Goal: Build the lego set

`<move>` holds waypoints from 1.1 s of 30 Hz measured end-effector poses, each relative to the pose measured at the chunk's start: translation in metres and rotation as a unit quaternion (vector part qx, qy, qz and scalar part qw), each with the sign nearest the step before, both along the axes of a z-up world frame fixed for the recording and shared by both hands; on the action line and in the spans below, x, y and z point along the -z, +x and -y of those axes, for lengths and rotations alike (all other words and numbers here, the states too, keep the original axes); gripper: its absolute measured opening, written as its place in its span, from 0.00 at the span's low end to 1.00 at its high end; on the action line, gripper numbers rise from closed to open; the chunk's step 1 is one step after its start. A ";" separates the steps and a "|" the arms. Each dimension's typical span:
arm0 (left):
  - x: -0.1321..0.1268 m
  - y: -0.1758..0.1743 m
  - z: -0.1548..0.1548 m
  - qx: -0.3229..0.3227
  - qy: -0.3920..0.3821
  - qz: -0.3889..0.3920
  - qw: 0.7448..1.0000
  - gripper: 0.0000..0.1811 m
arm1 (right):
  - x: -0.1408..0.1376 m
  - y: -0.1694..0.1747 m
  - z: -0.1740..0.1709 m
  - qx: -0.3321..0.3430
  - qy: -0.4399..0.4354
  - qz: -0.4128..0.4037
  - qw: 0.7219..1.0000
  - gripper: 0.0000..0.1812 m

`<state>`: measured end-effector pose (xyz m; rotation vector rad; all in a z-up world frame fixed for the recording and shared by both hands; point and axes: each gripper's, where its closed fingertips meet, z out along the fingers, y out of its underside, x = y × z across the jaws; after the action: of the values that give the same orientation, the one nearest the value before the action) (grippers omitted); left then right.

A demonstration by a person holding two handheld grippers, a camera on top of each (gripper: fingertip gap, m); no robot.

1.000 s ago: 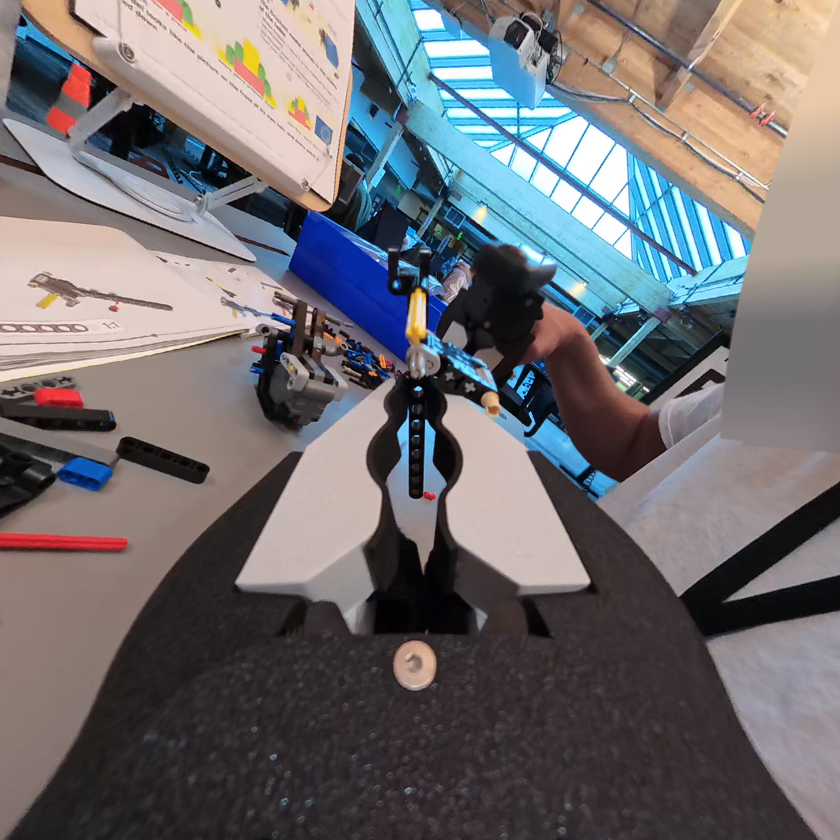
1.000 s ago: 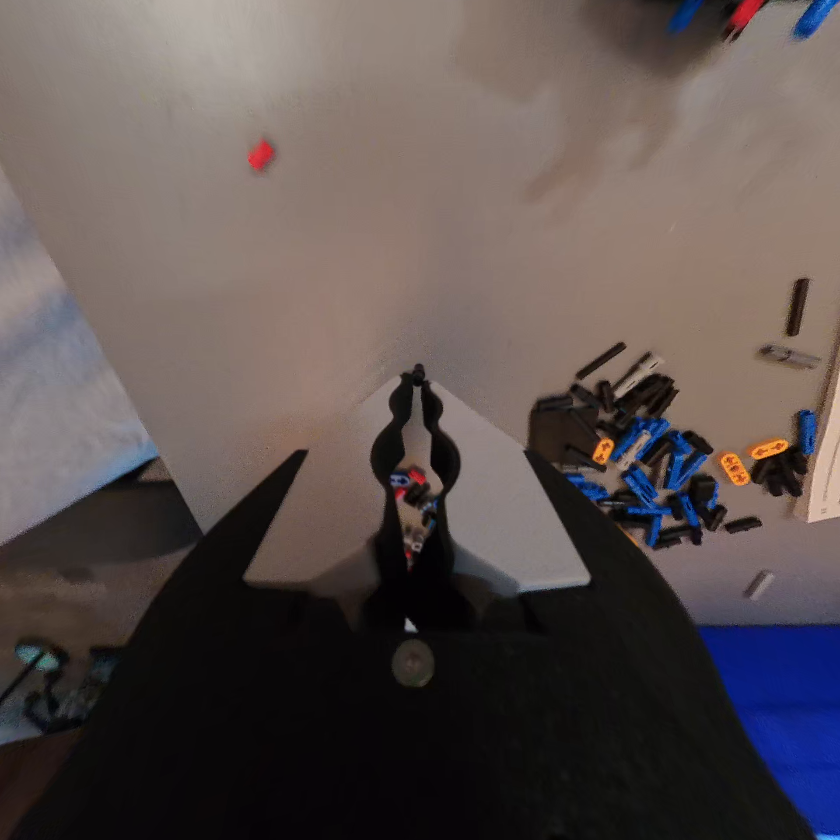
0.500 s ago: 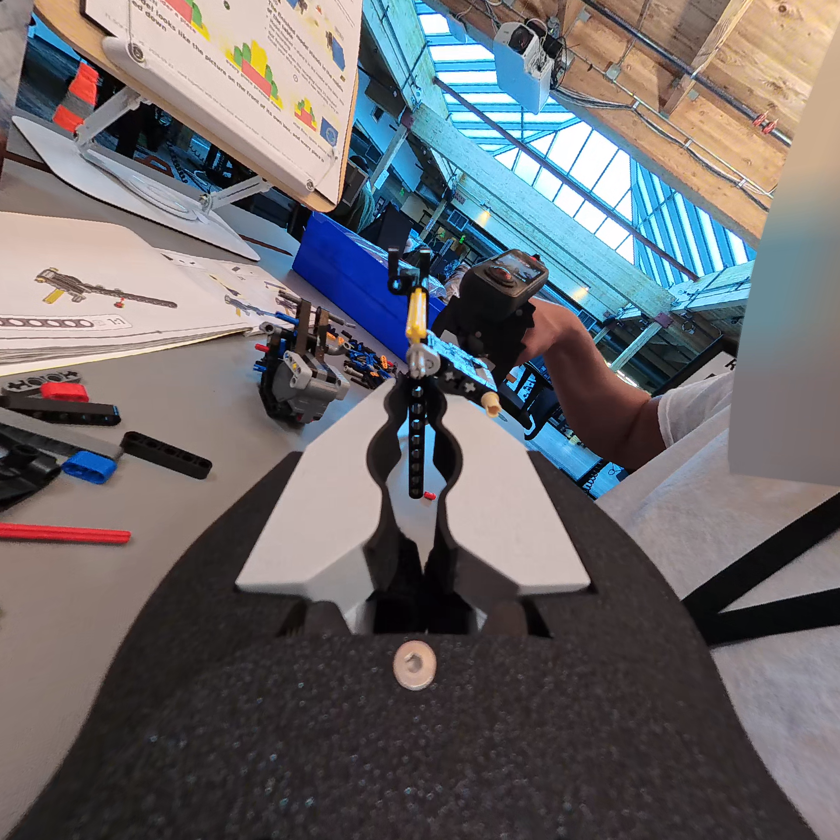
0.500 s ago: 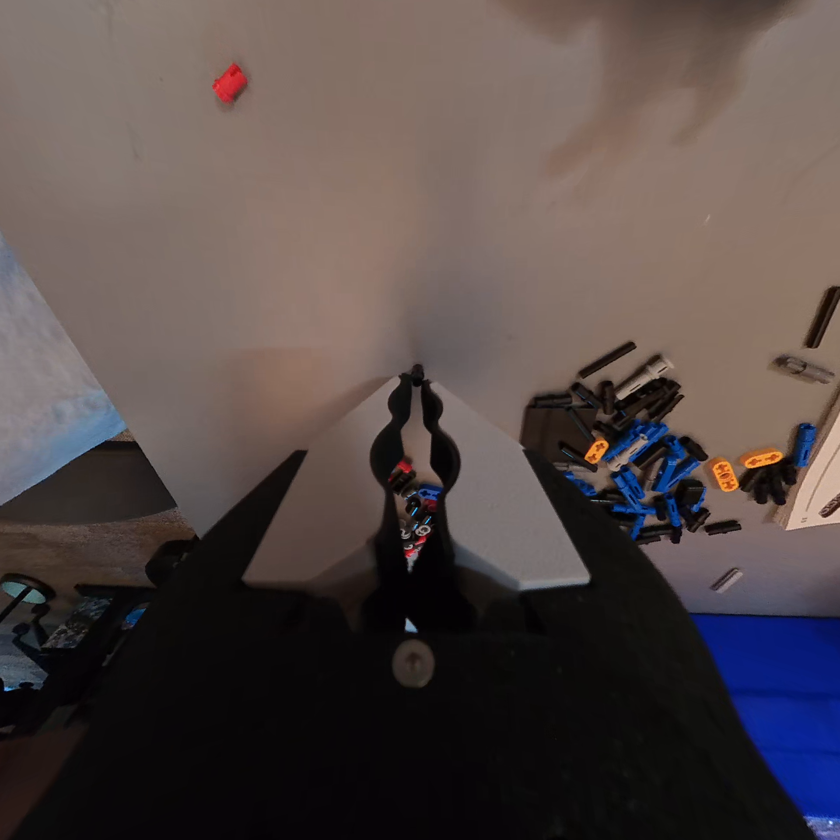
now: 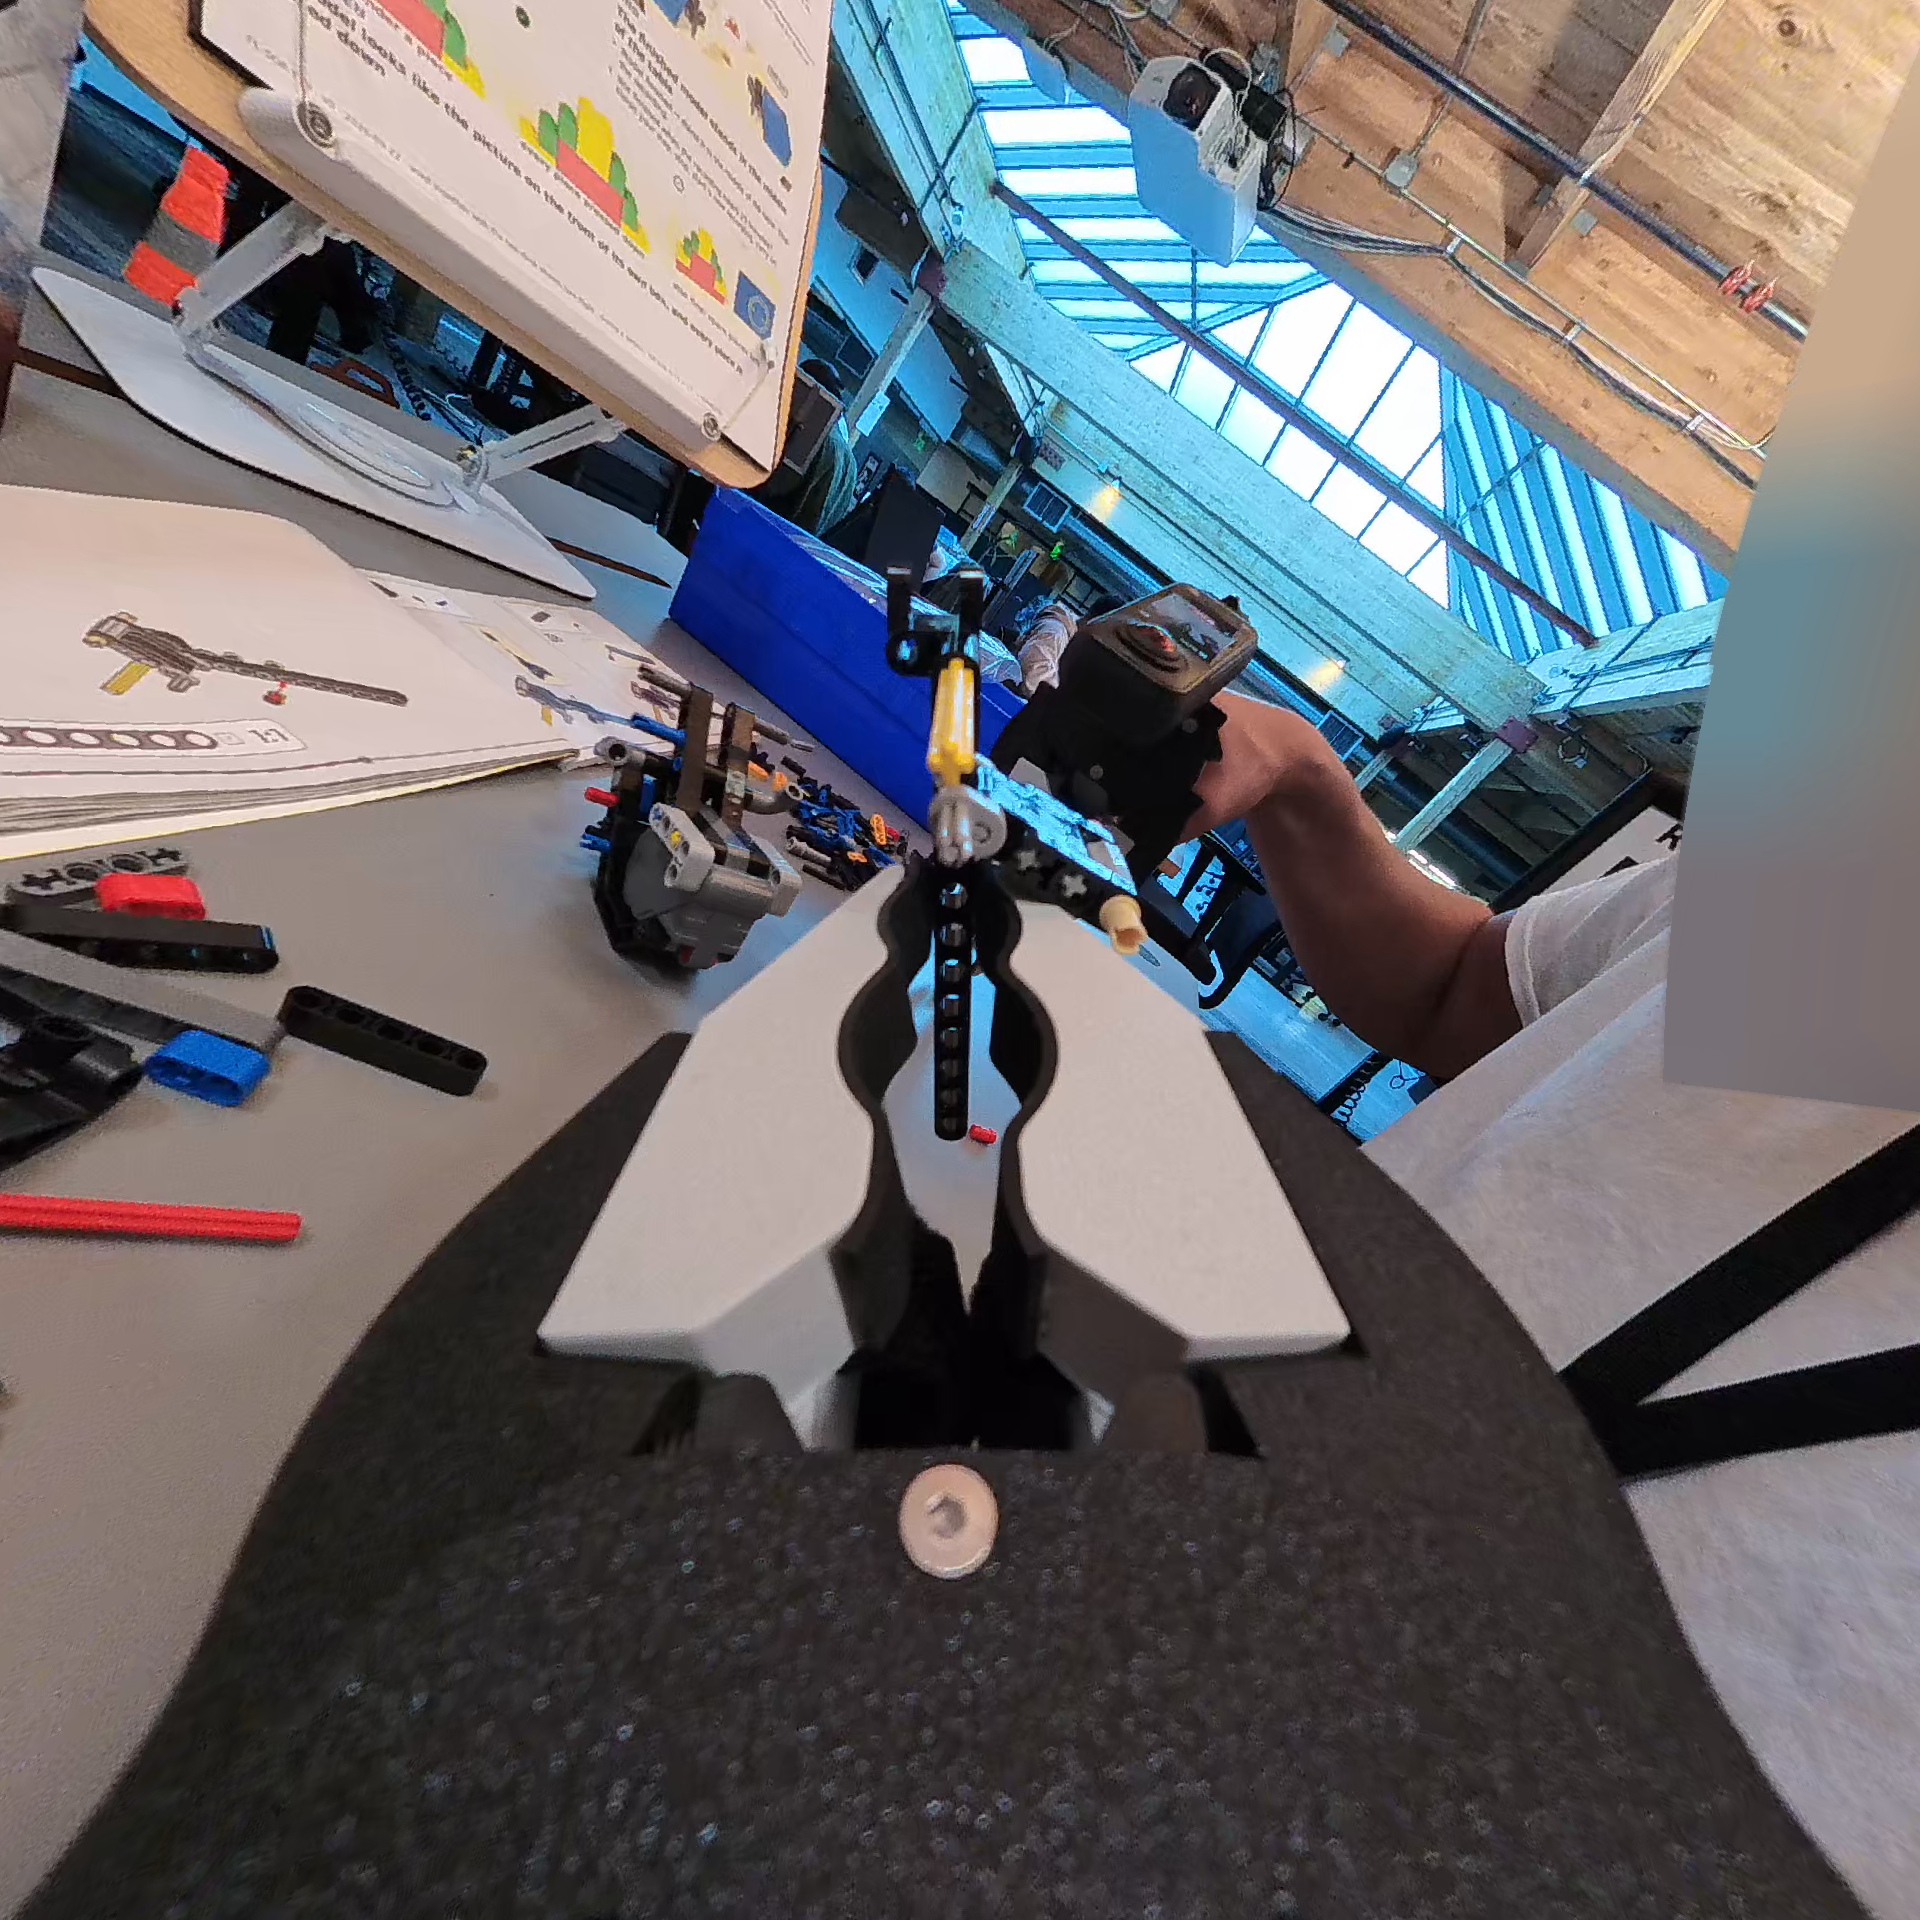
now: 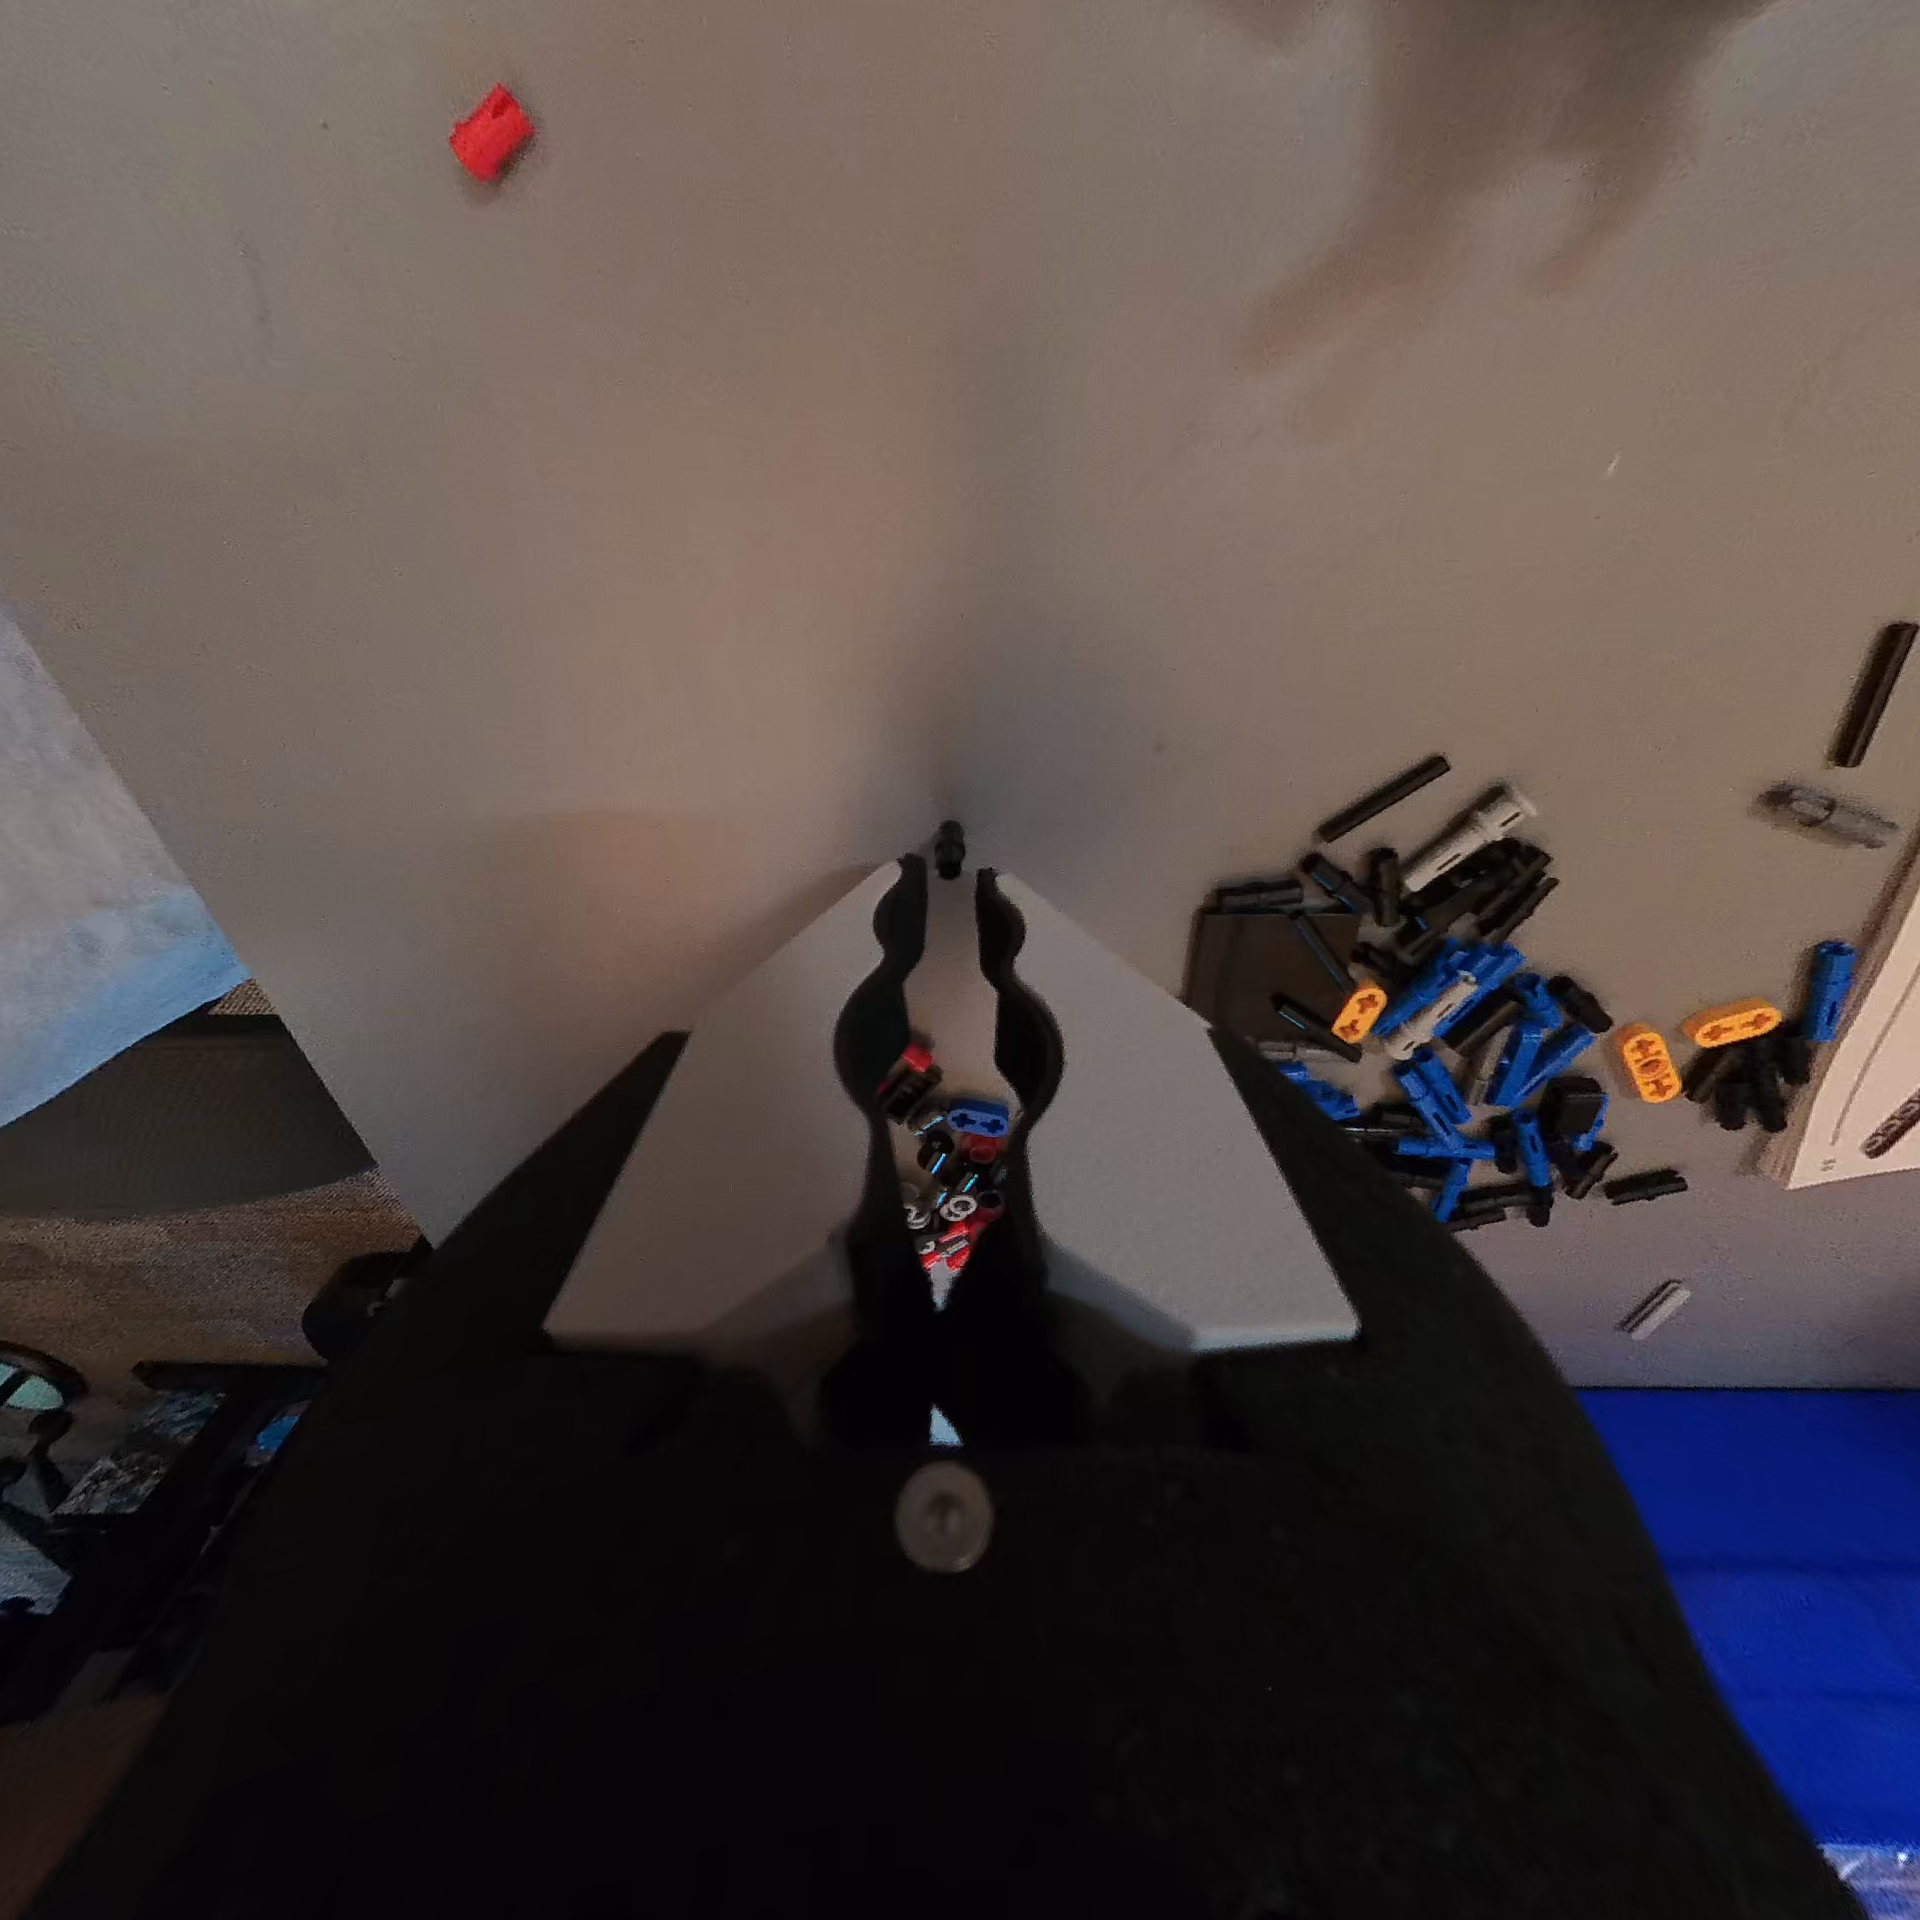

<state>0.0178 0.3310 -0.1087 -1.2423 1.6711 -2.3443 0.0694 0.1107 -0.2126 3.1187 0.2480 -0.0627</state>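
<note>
My left gripper (image 5: 951, 883) is shut on a long black holed beam (image 5: 951, 997) and holds it upright above the table; a yellow piece (image 5: 953, 717) and a black cross arm with a tan pin (image 5: 1070, 878) are fixed to its top. My right gripper (image 6: 948, 883) points down at the grey table (image 6: 727, 520), its jaws slightly parted, with a small black pin (image 6: 948, 847) at the tips that neither finger clearly touches. It also shows in the left wrist view (image 5: 1132, 717), held by a hand behind the assembly.
A grey and black part-built model (image 5: 691, 862) stands by the instruction booklet (image 5: 208, 665). Loose black beams (image 5: 379, 1039) and a red axle (image 5: 145, 1218) lie left. A pile of blue, black and orange pieces (image 6: 1475, 1029), a red piece (image 6: 490, 130) and a blue bin (image 6: 1756, 1558) are nearby. About 25 centimeters separates my left fingertips from my right.
My right gripper shifted over the table with the black pin, then its jaws parted slightly. My left gripper has held the beam assembly nearly still.
</note>
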 end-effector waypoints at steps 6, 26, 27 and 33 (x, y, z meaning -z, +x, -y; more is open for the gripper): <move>0.000 0.000 0.000 0.000 -0.001 0.000 1.000 0.03 | -0.001 0.000 -0.003 -0.013 0.051 0.004 0.999 0.05; 0.000 0.000 0.000 0.000 -0.001 -0.001 1.000 0.03 | 0.002 -0.002 -0.005 0.000 0.088 -0.006 0.996 0.05; 0.000 0.000 0.000 -0.001 -0.001 0.000 1.000 0.03 | 0.003 -0.002 -0.005 0.000 0.087 -0.005 0.996 0.05; 0.000 0.000 0.000 0.000 -0.001 -0.001 1.000 0.03 | 0.005 -0.001 -0.005 0.000 0.084 -0.003 0.996 0.05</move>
<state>0.0181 0.3312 -0.1089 -1.2466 1.6699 -2.3445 0.0688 0.1153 -0.2178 3.2853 0.2681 -0.0540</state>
